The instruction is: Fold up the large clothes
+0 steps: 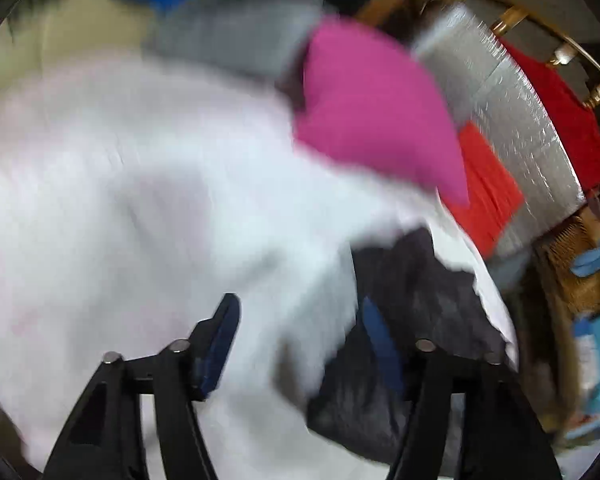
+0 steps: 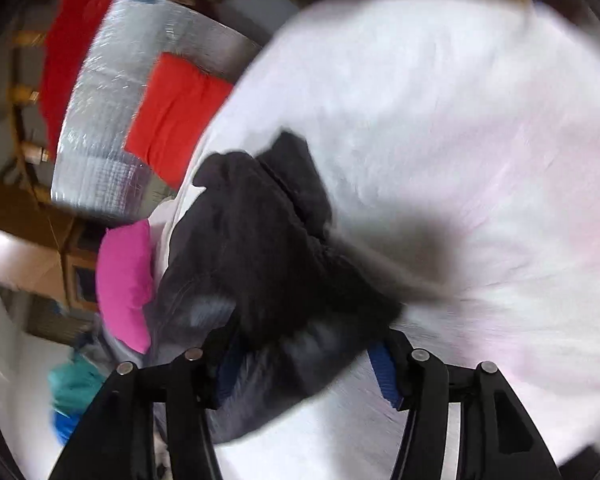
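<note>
- Left wrist view: pretty blurry. The left gripper is seen with its black jaws spread apart and the blue ridged pads bare; nothing is pinched between them. A soft white sheet is spread across most of the surface. The dark garment, a crumpled charcoal bundle with a fuzzy look, is bunched up just by the right finger, near the right edge of the sheet. Further back, a smooth magenta cloth is draped over a grey folded piece. A flat orange-red cloth is laid on a shiny quilted foil mat on the far right.
- Right wrist view: the right gripper is held partly open. The dark garment is heaped between and ahead of the fingers, though whether it's actually clamped can't be told.
</note>
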